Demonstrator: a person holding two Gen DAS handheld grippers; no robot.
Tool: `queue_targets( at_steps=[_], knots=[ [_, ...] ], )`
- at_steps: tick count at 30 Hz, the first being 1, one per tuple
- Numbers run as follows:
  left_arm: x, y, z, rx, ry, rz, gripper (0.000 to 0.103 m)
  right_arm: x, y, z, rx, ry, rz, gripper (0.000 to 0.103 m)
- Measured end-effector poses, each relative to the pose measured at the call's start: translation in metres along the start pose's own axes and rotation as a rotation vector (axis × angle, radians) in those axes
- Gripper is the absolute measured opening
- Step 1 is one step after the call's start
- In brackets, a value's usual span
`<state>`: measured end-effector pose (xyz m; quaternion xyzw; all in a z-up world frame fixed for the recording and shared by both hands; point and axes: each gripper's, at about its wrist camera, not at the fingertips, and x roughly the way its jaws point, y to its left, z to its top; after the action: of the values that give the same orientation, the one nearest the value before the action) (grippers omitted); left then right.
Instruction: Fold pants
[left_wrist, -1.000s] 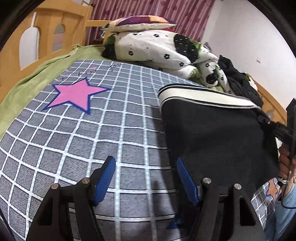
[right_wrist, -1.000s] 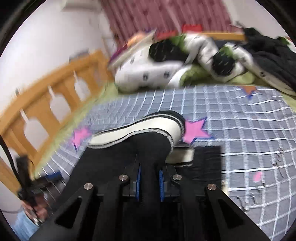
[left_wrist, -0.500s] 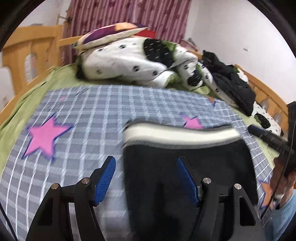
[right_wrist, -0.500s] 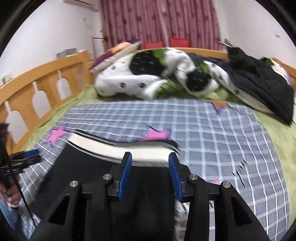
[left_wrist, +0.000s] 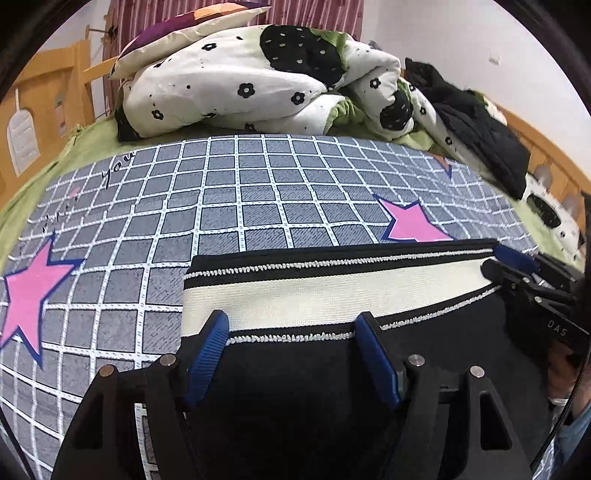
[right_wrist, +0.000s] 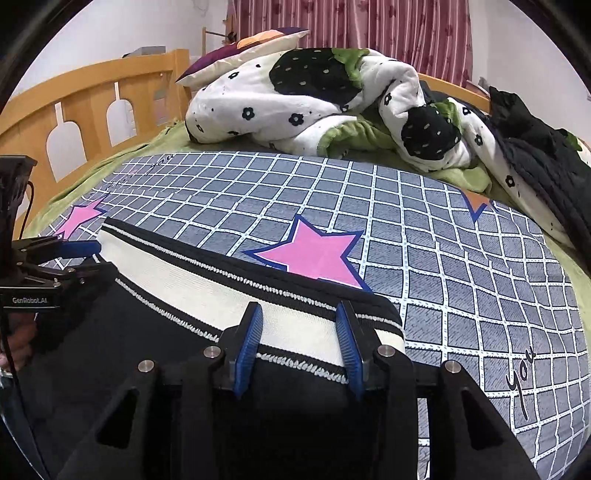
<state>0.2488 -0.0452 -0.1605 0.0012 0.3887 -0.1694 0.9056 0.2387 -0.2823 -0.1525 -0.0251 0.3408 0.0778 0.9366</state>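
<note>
Pants (left_wrist: 332, 369): black, with a cream waistband (left_wrist: 332, 295) edged in black-and-white trim; lying flat on the grid sheet (left_wrist: 258, 192), filling the 6 o'clock part of both views.
Left gripper (left_wrist: 291, 347): jaws spread wide, holding nothing, fingertips over the waistband's lower trim.
Right gripper (right_wrist: 299, 339): jaws apart, empty, fingertips over the waistband near its end at 3 o'clock.
Pink star (right_wrist: 314, 254): on the sheet just beyond the waistband.
Floral quilt (right_wrist: 314, 103): heaped at 12 o'clock.
</note>
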Motion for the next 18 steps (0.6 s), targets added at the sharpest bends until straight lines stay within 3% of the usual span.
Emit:
queue_targets(
  at_steps=[5,10,14,18],
  knots=[
    [-0.003,0.000,0.002,0.003,-0.018,0.001,0.069,-0.003,-0.004,-0.002,0.019,-0.023,0.016,0.042],
    [-0.018,-0.002,-0.004,-0.009,0.047,-0.011,0.068,-0.021,-0.013,-0.008,0.104,-0.030,0.109,0.051],
    [-0.058,-0.004,-0.041,-0.008,0.098,-0.108,0.068,-0.061,-0.017,-0.026,0.197,-0.012,0.148,0.051],
    [-0.105,-0.003,-0.102,0.017,0.090,-0.139,0.068,-0.096,-0.007,-0.069,0.228,0.031,0.173,0.054]
  ],
)
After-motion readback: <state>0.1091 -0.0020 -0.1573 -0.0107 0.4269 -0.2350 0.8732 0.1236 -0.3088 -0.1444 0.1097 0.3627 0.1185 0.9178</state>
